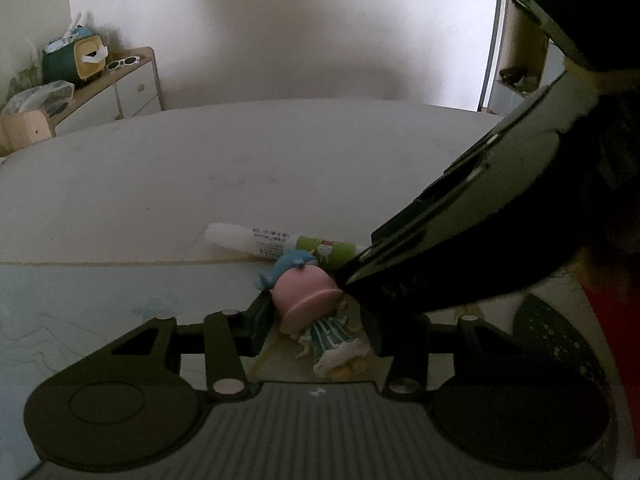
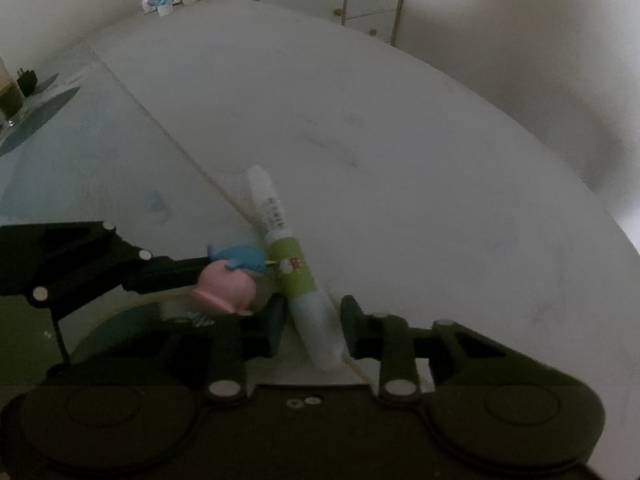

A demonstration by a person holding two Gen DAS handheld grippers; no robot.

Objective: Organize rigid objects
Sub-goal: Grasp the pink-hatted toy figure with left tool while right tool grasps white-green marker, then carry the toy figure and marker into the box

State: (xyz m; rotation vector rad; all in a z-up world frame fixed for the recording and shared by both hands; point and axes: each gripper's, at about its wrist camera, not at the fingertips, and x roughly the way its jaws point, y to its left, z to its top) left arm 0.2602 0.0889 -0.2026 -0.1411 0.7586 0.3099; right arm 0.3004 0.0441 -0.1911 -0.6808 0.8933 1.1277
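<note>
White tabletop [image 2: 400, 160] carries both task items near its front edge. My left claw [image 1: 316, 330] is closed on a toy figurine [image 1: 316, 312] with a pink hat and blue dolphin. Just right of it, my right claw [image 2: 312, 326] stands open, its fingers on both sides of a lying toothbrush tube [image 2: 294, 268] without gripping it.

wall [image 1: 280, 32]: white | drawer cabinet [image 1: 136, 84]: wood-trimmed, corner | light: dim
</note>
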